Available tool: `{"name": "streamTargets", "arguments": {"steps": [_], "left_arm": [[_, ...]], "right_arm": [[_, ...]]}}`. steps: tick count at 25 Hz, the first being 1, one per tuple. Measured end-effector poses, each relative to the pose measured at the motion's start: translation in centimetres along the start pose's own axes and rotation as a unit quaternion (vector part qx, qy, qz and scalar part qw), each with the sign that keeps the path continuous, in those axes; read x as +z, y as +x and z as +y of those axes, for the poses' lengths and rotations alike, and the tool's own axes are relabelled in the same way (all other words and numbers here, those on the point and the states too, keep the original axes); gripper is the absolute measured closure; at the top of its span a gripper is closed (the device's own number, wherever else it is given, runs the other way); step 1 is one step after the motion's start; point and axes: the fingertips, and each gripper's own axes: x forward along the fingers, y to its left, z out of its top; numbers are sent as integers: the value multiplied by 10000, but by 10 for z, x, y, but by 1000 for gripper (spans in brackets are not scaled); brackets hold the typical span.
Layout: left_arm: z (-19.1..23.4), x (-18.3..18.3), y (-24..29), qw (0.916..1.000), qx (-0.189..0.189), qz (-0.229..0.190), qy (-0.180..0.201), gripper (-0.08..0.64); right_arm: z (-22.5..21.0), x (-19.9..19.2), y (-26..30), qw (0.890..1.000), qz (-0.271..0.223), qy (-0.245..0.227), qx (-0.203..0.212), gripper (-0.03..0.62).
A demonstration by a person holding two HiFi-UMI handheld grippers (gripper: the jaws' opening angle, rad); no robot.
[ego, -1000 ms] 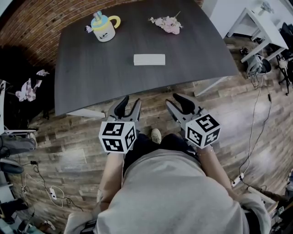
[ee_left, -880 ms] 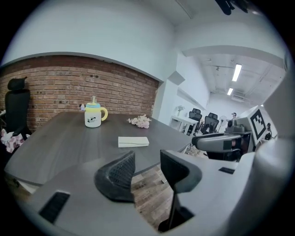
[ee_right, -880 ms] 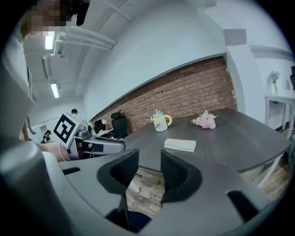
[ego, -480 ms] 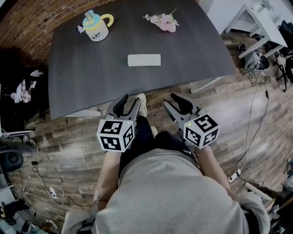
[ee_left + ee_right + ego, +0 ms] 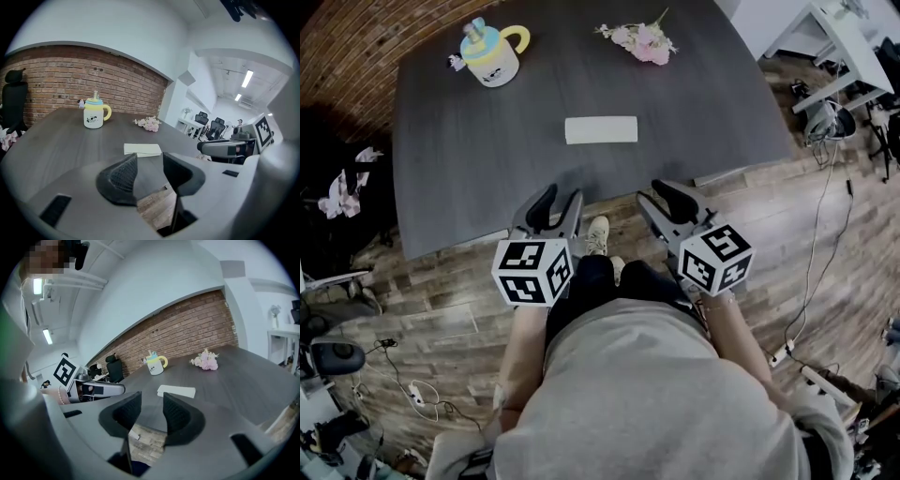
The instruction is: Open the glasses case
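Observation:
The glasses case (image 5: pixel 601 129) is a flat white oblong lying shut near the middle of the dark table (image 5: pixel 469 178). It also shows as the white case (image 5: pixel 142 149) in the left gripper view and as the same case (image 5: pixel 176 391) in the right gripper view. My left gripper (image 5: pixel 557 204) hovers at the table's near edge, open, nothing between its jaws. My right gripper (image 5: pixel 661 198) is beside it at the same edge, also open and empty. Both point toward the case, well short of it.
A white mug (image 5: pixel 490 54) with a yellow handle and a lid stands at the table's far left. A pink flower sprig (image 5: pixel 640 40) lies at the far right. A black office chair (image 5: pixel 14 105) stands left of the table, white desks (image 5: pixel 834 42) to the right, cables (image 5: pixel 825 225) on the wooden floor.
Both grippers have moved forward to the table's near edge, and the person has stepped closer. The case, mug and flowers have stayed put.

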Motion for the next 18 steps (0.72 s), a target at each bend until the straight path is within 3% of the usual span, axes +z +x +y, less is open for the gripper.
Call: {"name": "streamTargets", "arguments": {"steps": [13, 18], "left_arm": [[55, 52, 58, 9991, -251, 50, 335, 393], [66, 54, 80, 9969, -509, 288, 519, 393]], "right_arm": [[-27, 47, 63, 9991, -139, 78, -400, 454], [-42, 55, 79, 9980, -121, 138, -601, 454]]}}
